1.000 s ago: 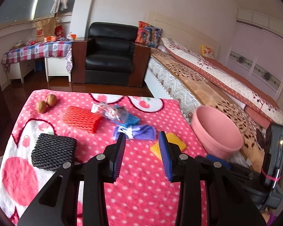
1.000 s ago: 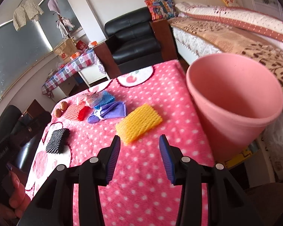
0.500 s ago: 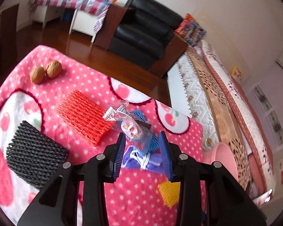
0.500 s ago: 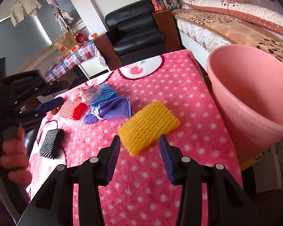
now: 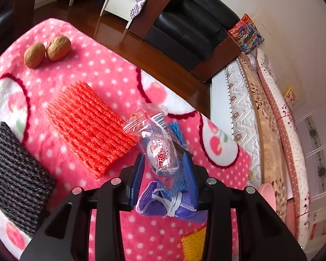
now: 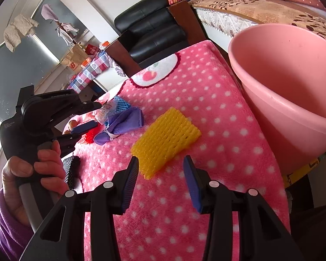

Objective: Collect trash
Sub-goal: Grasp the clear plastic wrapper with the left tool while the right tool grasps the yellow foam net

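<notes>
Your table (image 6: 210, 100) wears a pink dotted blanket, and the pink bucket (image 6: 293, 91) stands at its right edge. On the blanket lie a black foam net (image 5: 15, 178), a red foam net (image 5: 87, 124), a yellow foam net (image 6: 165, 139), a purple mask (image 5: 171, 204) and two walnuts (image 5: 47, 51). Your left claw (image 5: 165, 174) is open around a clear wrapper (image 5: 158, 143); your right claw (image 6: 160, 182) is open, empty, just short of the yellow net.

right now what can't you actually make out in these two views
- Blue foam net, left wrist view: mostly under the clear wrapper.
- Black foam net, right wrist view: largely behind the hand.
- Pink bucket, right wrist view: base below the table edge; bottom not visible.
</notes>
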Demonstrator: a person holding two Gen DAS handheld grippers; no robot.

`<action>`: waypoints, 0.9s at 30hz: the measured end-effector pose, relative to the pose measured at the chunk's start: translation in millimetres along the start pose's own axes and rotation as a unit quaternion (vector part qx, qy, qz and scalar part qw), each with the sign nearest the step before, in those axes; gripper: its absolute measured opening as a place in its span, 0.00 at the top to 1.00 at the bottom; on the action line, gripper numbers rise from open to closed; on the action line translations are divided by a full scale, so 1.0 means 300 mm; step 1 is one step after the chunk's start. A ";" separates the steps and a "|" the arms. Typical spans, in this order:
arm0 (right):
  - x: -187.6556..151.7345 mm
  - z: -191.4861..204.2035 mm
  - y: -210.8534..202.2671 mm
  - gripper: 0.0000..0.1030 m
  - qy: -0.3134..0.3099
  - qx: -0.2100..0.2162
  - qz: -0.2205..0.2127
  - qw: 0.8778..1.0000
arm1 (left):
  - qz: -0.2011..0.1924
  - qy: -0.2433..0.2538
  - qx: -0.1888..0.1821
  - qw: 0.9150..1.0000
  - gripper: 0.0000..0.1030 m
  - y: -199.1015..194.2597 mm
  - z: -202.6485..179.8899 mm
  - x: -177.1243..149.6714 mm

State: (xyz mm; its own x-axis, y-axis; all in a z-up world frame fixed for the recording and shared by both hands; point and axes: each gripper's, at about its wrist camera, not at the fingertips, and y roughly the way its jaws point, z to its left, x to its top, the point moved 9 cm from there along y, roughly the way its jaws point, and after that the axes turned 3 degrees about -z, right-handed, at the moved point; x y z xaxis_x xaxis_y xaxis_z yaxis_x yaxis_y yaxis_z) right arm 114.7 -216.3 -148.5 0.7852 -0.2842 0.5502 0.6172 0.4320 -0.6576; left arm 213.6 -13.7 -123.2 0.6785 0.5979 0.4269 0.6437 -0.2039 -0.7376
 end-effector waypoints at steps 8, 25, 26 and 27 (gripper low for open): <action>-0.004 -0.008 0.001 0.59 0.002 -0.006 0.002 1.000 | -0.020 0.024 -0.023 0.999 0.85 -0.074 0.021 -0.009; -0.008 -0.003 0.010 0.59 -0.021 -0.046 0.008 0.999 | -0.081 0.162 -0.037 0.983 0.85 -0.400 0.112 -0.190; -0.010 0.001 0.013 0.59 -0.026 -0.051 0.009 0.998 | -0.085 0.171 -0.037 0.981 0.85 -0.417 0.119 -0.203; -0.012 0.005 0.015 0.59 -0.032 -0.055 0.010 0.998 | -0.087 0.177 -0.038 0.980 0.85 -0.426 0.127 -0.212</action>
State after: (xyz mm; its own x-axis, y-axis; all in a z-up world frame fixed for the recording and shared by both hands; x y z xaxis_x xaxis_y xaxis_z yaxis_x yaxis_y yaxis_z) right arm 114.5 -212.0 -152.6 0.7946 -0.2191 0.5662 0.6062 0.3386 -0.7196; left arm 74.6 3.8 -76.0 0.6271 0.3259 0.7075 0.7764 -0.1874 -0.6018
